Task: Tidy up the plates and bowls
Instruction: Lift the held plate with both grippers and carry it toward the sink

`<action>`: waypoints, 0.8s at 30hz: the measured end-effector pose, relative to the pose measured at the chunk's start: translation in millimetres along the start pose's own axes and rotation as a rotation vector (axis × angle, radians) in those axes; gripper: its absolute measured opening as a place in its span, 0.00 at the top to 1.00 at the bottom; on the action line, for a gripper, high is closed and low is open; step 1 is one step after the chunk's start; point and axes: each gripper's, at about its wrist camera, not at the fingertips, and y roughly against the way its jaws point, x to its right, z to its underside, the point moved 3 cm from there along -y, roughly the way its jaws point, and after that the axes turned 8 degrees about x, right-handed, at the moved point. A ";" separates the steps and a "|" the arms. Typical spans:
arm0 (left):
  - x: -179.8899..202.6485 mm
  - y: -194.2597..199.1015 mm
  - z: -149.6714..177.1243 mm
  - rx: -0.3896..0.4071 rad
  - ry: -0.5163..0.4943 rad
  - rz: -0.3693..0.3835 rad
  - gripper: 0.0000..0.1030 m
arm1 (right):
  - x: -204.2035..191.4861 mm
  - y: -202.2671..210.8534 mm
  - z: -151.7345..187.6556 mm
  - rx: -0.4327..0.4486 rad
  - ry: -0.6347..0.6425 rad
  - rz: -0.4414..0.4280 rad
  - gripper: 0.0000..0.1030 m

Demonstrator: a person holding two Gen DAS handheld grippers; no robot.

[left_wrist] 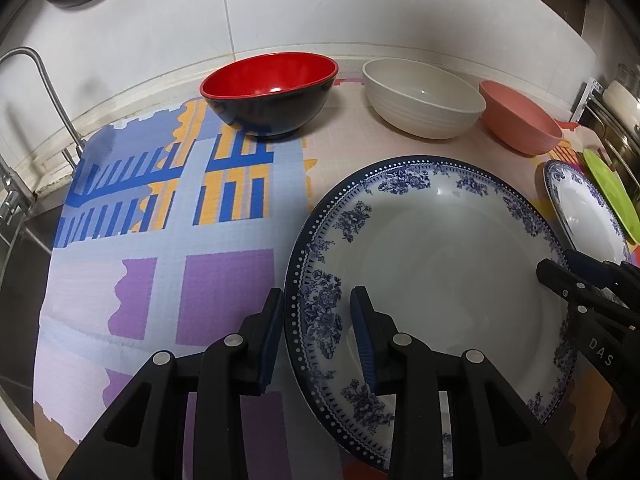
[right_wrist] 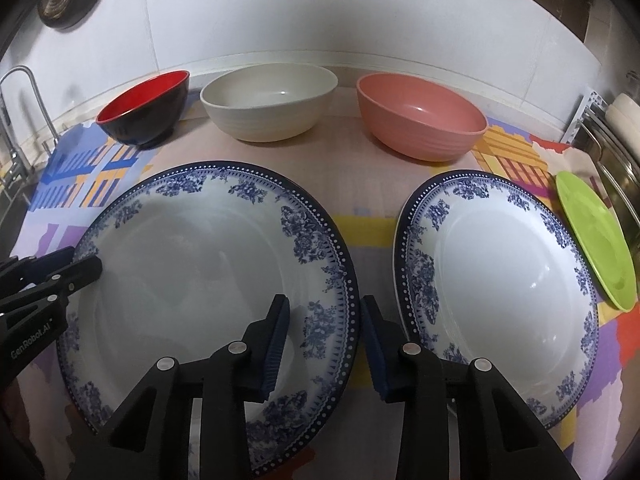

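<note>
A large white plate with a blue floral rim (left_wrist: 440, 260) (right_wrist: 192, 264) lies on the patterned mat (left_wrist: 160, 220). My left gripper (left_wrist: 318, 308) (right_wrist: 84, 264) is shut on its left rim, one pad outside the edge and one on the inner slope. On the opposite rim my right gripper (right_wrist: 324, 312) (left_wrist: 560, 268) clamps the same way. A second blue-rimmed plate (right_wrist: 508, 280) (left_wrist: 584, 208) sits just to the right, with a green plate (right_wrist: 596, 240) beyond it. Along the back stand a red-and-black bowl (left_wrist: 272, 80) (right_wrist: 140, 108), a white bowl (left_wrist: 420, 96) (right_wrist: 272, 100) and a pink bowl (right_wrist: 420, 120) (left_wrist: 520, 120).
A tiled wall runs close behind the bowls. At the far left are a metal faucet (left_wrist: 40, 80) and the sink's edge. A metal dish rack (right_wrist: 608, 128) stands at the far right behind the green plate. Bare mat shows left of the large plate.
</note>
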 end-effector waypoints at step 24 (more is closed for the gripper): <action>-74.3 70.2 34.1 0.056 0.170 -0.171 0.68 | -79.0 41.3 -7.3 0.048 0.085 -0.111 0.66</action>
